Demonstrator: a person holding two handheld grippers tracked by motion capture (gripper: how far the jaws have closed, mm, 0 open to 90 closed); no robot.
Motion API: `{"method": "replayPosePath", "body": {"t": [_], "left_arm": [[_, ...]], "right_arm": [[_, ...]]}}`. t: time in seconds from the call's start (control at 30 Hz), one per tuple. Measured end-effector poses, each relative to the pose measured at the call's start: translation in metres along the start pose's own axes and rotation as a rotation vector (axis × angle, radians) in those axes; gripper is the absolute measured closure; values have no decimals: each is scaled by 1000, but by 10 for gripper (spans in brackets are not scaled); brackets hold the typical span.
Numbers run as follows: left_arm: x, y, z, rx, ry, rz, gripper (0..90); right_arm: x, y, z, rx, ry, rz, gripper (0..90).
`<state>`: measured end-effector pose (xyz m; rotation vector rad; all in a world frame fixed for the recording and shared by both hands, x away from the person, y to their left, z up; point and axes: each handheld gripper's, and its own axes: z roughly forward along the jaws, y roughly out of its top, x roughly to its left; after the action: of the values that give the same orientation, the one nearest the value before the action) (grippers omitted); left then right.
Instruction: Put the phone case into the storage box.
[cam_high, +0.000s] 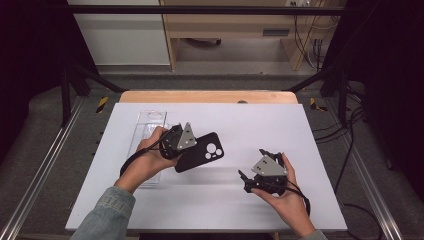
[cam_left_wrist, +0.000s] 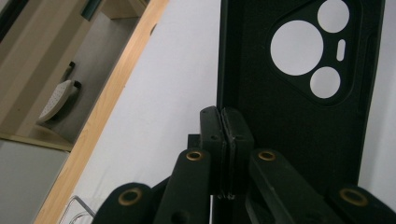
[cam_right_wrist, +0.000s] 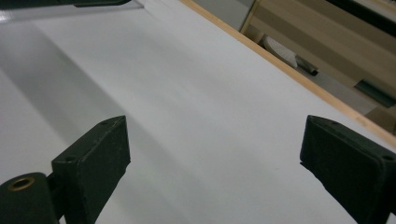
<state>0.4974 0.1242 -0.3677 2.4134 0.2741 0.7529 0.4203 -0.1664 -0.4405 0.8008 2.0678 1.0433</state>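
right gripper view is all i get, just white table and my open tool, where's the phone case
Observer: The left tool holds the phone case, left of your right tool in the high view.
Operator: is it gripped or just touching
Observer: Gripped. In the left gripper view the pads are shut on the case's edge.
Operator: anything else on the table
Observer: A clear plastic package lies by the left hand, near the table's left edge.
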Motion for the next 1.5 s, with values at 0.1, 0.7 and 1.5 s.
{"method": "replayPosePath", "body": {"t": [0.1, 0.7, 1.5], "left_arm": [[0, 1, -2, -40, 28, -38, 881], [4, -2, -12, -140, 131, -198, 881], [32, -32, -55, -319, 310, -479, 882]], "right_arm": [[-2, -12, 3, -75, 1, 84, 87], [-26, -42, 2, -25, -38, 184, 117], [-30, -52, -2, -148, -51, 303, 56]]}}
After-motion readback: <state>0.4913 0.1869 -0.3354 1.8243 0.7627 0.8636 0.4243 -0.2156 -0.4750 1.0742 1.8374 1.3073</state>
